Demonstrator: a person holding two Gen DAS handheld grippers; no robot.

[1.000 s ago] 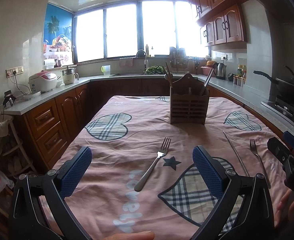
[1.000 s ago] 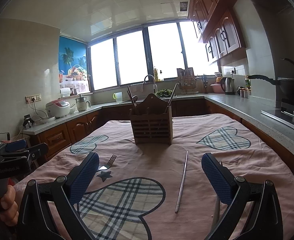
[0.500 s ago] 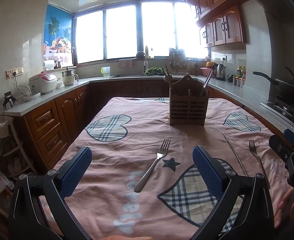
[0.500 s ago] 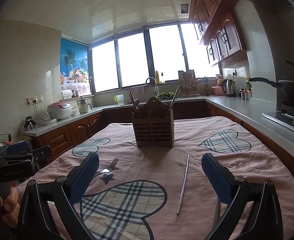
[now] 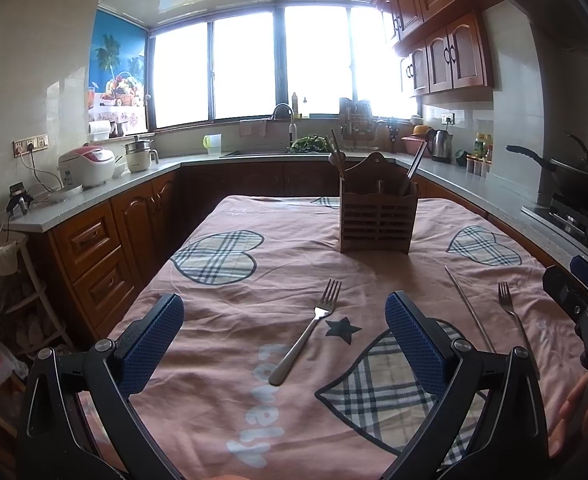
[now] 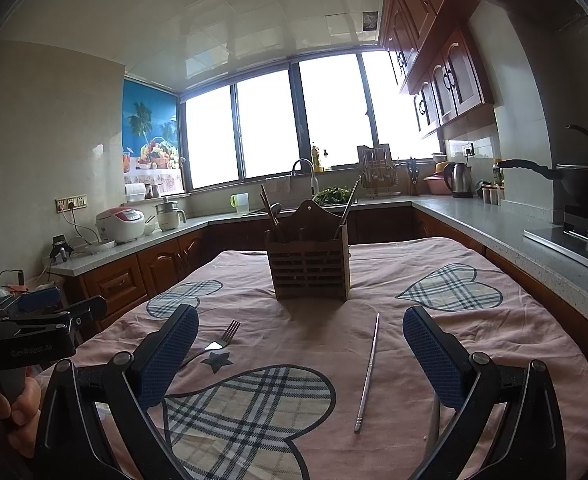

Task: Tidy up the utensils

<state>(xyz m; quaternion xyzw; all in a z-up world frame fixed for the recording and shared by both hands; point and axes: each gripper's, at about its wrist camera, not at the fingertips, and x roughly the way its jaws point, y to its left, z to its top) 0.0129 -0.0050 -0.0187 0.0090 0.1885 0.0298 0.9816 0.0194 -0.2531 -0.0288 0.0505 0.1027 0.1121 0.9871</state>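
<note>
A wooden utensil holder (image 5: pixel 377 218) (image 6: pixel 309 267) stands upright mid-table with a few utensils in it. A steel fork (image 5: pixel 309 333) (image 6: pixel 215 343) lies on the pink cloth in front of my left gripper (image 5: pixel 285 340), which is open and empty. A steel chopstick (image 5: pixel 469 308) (image 6: pixel 368 372) lies ahead of my right gripper (image 6: pixel 300 356), also open and empty. A second fork (image 5: pixel 514 320) lies right of the chopstick; in the right wrist view only its handle (image 6: pixel 434 420) shows behind the right finger.
The table carries a pink cloth with plaid hearts (image 5: pixel 221 280). Counters surround it: a rice cooker (image 5: pixel 87 166) at left, a sink (image 5: pixel 285 120) at the back, a kettle (image 5: pixel 441 145) and a wok on the stove (image 5: pixel 574 178) at right.
Both grippers have drifted slightly and tilted up a little; the holder sits a bit lower in the right wrist view. Nothing was grasped or moved on the table.
</note>
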